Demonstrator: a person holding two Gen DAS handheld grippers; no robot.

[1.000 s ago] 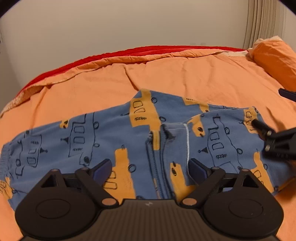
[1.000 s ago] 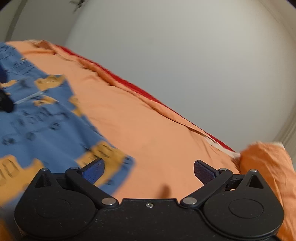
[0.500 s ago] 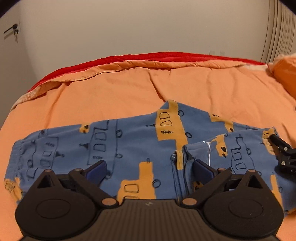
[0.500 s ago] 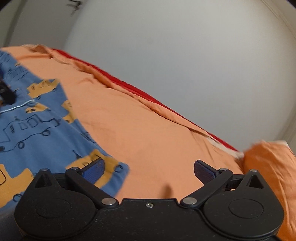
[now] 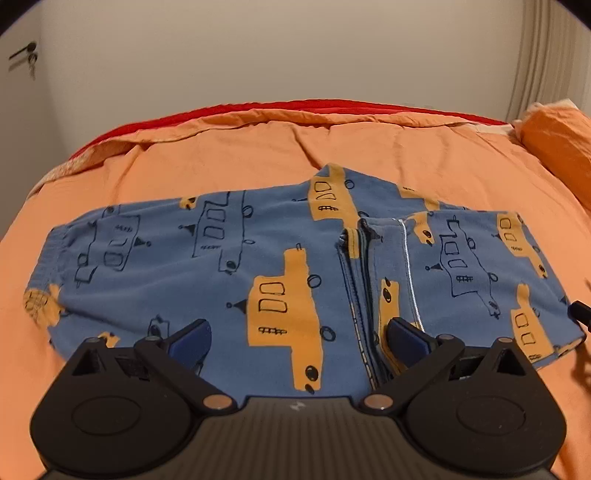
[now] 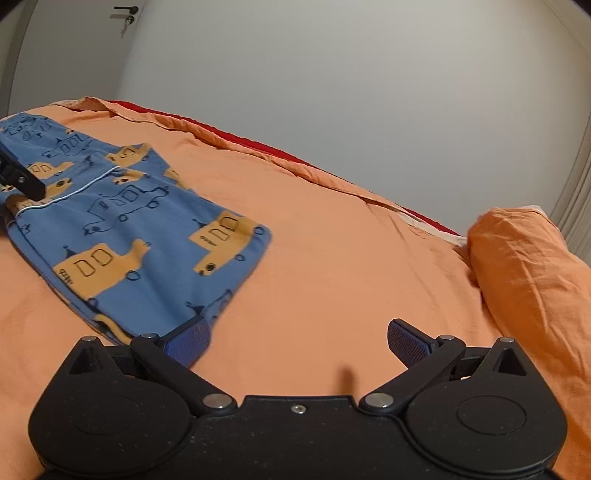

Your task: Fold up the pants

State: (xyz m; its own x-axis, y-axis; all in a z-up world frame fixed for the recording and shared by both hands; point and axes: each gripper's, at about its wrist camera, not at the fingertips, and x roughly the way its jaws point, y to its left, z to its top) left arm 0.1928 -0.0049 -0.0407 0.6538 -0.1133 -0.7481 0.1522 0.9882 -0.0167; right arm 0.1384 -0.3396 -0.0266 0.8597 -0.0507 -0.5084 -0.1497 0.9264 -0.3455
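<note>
Blue pants (image 5: 229, 266) with orange truck prints lie flat across the orange bed. The right part is folded over, with a white-stitched hem (image 5: 408, 266) on top. My left gripper (image 5: 299, 339) is open and empty, just above the pants' near edge. My right gripper (image 6: 297, 341) is open and empty over the sheet, with its left finger beside the pants' (image 6: 122, 236) near right corner. A tip of the right gripper (image 5: 580, 314) shows at the far right of the left wrist view. The left gripper (image 6: 18, 177) shows at the left edge of the right wrist view.
An orange duvet (image 5: 258, 158) covers the bed, with a red sheet (image 5: 295, 107) along the far edge by the wall. An orange pillow (image 6: 524, 266) lies at the right. A door with a handle (image 6: 125, 9) stands at the far left.
Both grippers have drawn back from the pants and risen. The right gripper has moved away to the right, off the folded cloth. The pants lie still.
</note>
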